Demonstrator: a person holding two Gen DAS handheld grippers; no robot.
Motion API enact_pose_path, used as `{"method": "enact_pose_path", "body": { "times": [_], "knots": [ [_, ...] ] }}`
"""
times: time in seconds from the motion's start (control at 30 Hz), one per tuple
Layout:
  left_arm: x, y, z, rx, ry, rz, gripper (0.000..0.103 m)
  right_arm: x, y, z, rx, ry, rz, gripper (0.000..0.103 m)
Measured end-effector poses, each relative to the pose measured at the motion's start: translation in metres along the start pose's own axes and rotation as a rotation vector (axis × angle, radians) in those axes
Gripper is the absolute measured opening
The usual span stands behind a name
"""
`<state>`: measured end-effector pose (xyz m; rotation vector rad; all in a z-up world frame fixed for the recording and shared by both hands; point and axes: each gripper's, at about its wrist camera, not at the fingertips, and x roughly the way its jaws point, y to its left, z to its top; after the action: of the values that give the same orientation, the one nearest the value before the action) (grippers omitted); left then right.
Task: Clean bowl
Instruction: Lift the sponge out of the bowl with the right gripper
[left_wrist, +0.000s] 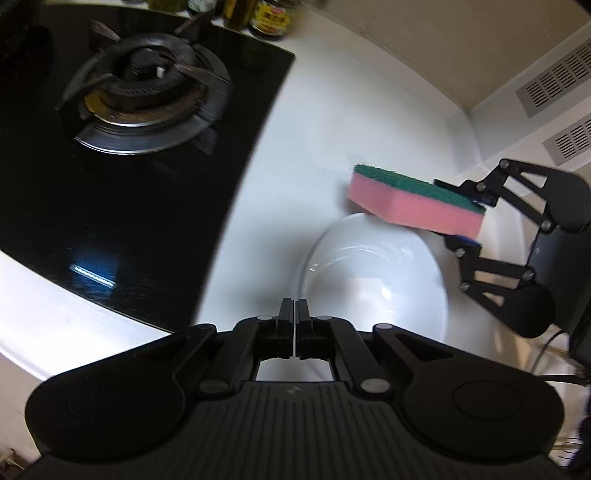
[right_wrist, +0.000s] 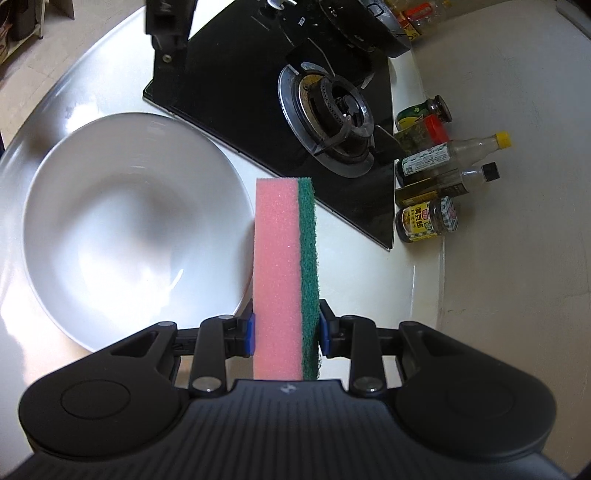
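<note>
A white bowl sits on the white counter; it also shows in the left wrist view. My right gripper is shut on a pink sponge with a green scouring side and holds it above the bowl's right rim. In the left wrist view the sponge hangs over the bowl's far edge, held by the right gripper. My left gripper is shut, with a thin white edge between its fingers, right at the bowl's near rim. Whether that edge is the bowl's rim is unclear.
A black glass gas hob with a burner lies beside the bowl; it also shows in the left wrist view. Several sauce bottles and jars stand along the wall behind the hob. Wall vents are at the right.
</note>
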<state>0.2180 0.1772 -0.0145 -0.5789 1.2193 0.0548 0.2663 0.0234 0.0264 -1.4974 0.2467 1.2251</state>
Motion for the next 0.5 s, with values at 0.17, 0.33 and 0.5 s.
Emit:
{"method": "enact_pose_path", "body": {
  "times": [0.17, 0.33, 0.5],
  "knots": [
    [0.007, -0.003, 0.008, -0.001, 0.041, 0.022, 0.000, -0.005, 0.000, -0.004, 0.027, -0.008, -0.013, 0.027],
    [0.012, -0.002, 0.013, -0.022, 0.073, -0.002, 0.000, -0.007, 0.001, -0.008, 0.051, -0.007, -0.023, 0.027],
    [0.027, -0.001, 0.011, -0.021, 0.128, 0.007, 0.008, -0.010, 0.005, -0.011, 0.066, -0.011, -0.022, 0.027]
  ]
}}
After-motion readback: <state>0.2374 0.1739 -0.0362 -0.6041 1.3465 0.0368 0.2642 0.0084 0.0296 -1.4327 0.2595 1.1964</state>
